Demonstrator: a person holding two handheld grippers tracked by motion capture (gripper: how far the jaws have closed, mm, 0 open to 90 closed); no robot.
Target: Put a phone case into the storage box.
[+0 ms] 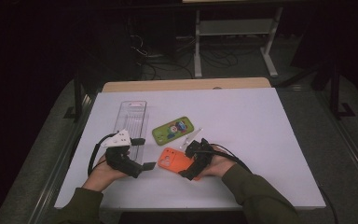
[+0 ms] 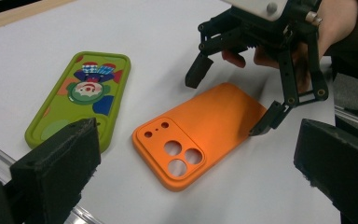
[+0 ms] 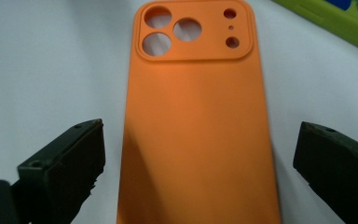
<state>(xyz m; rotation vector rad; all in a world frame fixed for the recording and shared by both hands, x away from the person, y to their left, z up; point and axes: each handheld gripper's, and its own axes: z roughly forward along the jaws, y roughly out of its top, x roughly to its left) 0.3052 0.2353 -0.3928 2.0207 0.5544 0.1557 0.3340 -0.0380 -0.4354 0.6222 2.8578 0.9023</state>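
An orange phone case (image 1: pixel 173 161) lies back up on the white table, camera cut-outs toward my left gripper. My right gripper (image 1: pixel 186 161) is open and low over the case's plain end, one jaw on each side and neither pressing it. In the right gripper view the orange case (image 3: pixel 196 116) runs between the spread jaws of the right gripper (image 3: pixel 200 168). My left gripper (image 1: pixel 143 153) is open just left of the case and holds nothing. The left gripper view has the orange case (image 2: pixel 200 133), the right gripper (image 2: pixel 233 100) straddling its far end, and a green cartoon-printed phone case (image 2: pixel 81 98).
The green case (image 1: pixel 172 130) lies just behind the orange one. A long clear plastic tray (image 1: pixel 131 119) sits at the left, behind my left gripper. A small clear strip (image 1: pixel 191 137) lies by the green case. The white table sheet (image 1: pixel 261 140) is bare to the right.
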